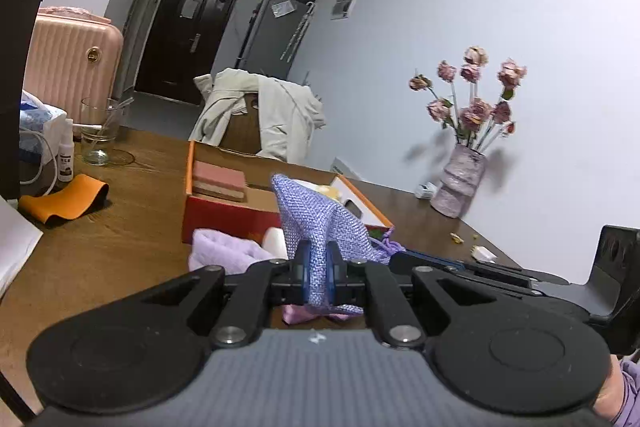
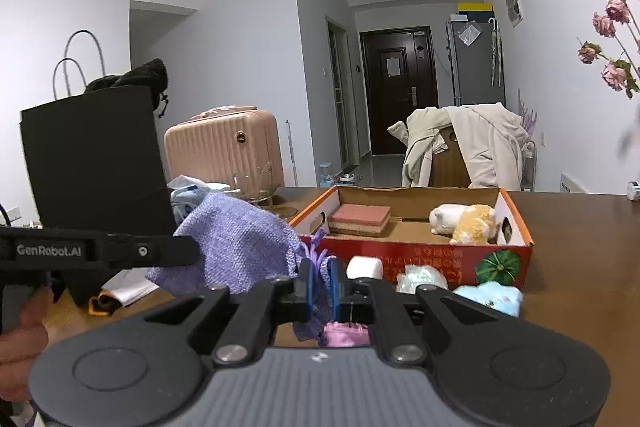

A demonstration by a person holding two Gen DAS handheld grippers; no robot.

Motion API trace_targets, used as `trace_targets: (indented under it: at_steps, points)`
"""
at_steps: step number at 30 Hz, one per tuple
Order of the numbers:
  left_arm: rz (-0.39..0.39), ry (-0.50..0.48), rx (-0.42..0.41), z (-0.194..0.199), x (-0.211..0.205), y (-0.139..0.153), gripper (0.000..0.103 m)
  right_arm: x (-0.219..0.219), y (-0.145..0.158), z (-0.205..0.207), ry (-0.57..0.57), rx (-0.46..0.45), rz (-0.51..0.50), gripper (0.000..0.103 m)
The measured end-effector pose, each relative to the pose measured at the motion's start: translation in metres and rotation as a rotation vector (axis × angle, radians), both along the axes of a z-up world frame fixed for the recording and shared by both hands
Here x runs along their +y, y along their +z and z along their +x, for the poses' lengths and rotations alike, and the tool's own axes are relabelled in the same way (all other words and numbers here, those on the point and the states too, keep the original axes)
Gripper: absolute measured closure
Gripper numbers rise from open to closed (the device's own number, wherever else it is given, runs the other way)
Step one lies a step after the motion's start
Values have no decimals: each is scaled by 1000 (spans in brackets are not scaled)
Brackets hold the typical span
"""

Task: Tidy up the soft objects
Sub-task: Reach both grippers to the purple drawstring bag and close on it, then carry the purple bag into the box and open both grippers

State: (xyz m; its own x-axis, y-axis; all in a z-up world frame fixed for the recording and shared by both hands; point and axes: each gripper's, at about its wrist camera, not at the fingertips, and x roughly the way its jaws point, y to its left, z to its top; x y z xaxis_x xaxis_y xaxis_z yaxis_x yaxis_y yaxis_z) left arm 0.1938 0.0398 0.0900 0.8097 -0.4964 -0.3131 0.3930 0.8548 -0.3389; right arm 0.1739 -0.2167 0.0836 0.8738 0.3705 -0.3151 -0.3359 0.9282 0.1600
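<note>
Lavender woven cloth (image 1: 316, 227) is pinched between the closed blue pads of the left gripper (image 1: 318, 273), rising above the fingers in a loose peak; the right gripper (image 2: 322, 287) is clamped on another edge of the same cloth, which spreads out to its left. Both hold it above a brown wooden table (image 1: 120, 227). Just beyond stands an open cardboard box (image 2: 420, 253) holding a pink sponge block (image 2: 360, 219) and a white-and-yellow plush toy (image 2: 464, 223). A pale purple towel (image 1: 224, 251) lies before the box.
</note>
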Motion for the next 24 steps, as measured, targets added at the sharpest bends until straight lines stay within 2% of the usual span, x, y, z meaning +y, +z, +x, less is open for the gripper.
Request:
trace_targets:
  at_steps: [6, 11, 18, 21, 24]
  points:
    - [7, -9, -13, -24, -9, 4, 94, -9, 3, -25, -7, -15, 17, 95]
    - [-1, -8, -9, -14, -12, 8, 94, -14, 8, -17, -11, -32, 22, 95]
    - [-4, 3, 8, 39, -16, 22, 94, -21, 25, 36, 0, -35, 12, 95]
    - [1, 8, -4, 67, -17, 29, 94, -24, 29, 71, 13, -10, 27, 95]
    - [16, 18, 19, 104, -19, 34, 94, -23, 28, 110, 25, 20, 28, 95]
